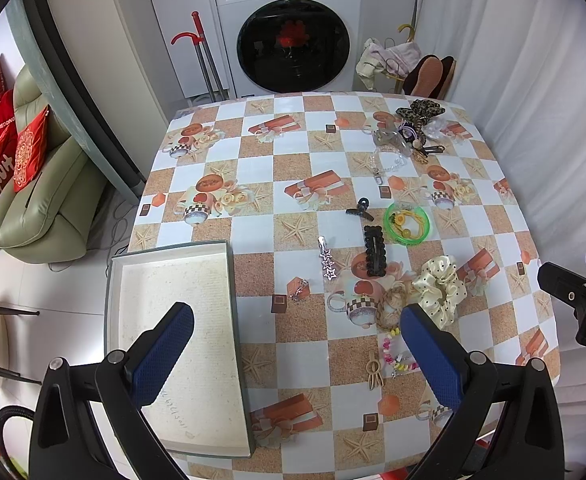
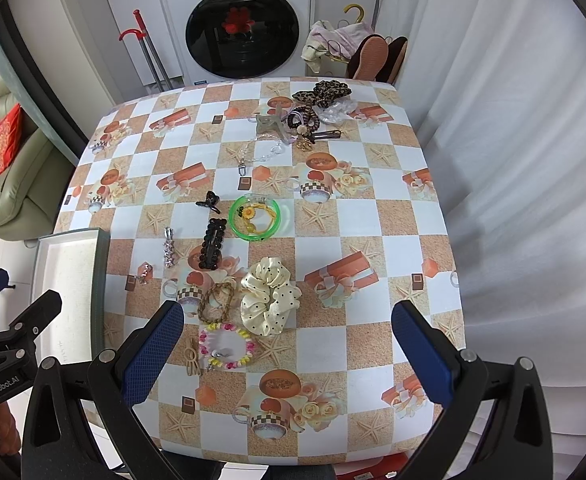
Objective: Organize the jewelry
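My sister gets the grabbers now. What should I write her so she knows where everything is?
Left gripper: jaws open, holding nothing, hovering over the near edge of the tray.
Right gripper: jaws open, holding nothing, above the bead bracelet.
The tray has nothing in it, at the table's left edge.
All jewelry lies loose on the table: cream scrunchie, green bangle, black clip, and a pile at the far side by the leopard bow.
Done: nothing. Left: move every piece into the tray.
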Tool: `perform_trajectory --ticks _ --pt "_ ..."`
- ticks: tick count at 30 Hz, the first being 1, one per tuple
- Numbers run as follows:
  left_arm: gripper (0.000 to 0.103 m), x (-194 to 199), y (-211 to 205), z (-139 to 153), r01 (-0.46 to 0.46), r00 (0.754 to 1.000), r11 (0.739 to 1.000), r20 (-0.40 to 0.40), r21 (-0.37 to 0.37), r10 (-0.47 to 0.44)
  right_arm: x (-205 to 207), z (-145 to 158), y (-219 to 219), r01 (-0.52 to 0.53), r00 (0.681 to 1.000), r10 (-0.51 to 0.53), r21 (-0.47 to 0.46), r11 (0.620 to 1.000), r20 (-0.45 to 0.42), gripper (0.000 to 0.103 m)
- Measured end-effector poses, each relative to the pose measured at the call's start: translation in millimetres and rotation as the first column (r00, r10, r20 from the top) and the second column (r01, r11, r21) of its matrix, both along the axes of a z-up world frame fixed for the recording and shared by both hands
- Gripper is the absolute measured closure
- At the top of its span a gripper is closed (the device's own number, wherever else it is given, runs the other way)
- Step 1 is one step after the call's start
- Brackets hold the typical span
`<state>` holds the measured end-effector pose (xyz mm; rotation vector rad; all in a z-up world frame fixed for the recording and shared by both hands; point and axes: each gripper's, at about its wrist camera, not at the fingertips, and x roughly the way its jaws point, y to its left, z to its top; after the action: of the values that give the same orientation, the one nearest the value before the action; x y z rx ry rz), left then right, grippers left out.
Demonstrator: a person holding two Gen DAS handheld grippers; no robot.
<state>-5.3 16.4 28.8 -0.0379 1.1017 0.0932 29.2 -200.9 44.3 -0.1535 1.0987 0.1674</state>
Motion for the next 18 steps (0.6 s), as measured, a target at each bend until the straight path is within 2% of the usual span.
perform_trajectory --ticks 18 --pt "0.000 0.5 -0.4 0.0 0.000 1.000 1.000 -0.002 -0.001 0.000 1.0 -1.1 0.4 0.008 1.000 -0.008 -0.001 1.000 -0.008 0.000"
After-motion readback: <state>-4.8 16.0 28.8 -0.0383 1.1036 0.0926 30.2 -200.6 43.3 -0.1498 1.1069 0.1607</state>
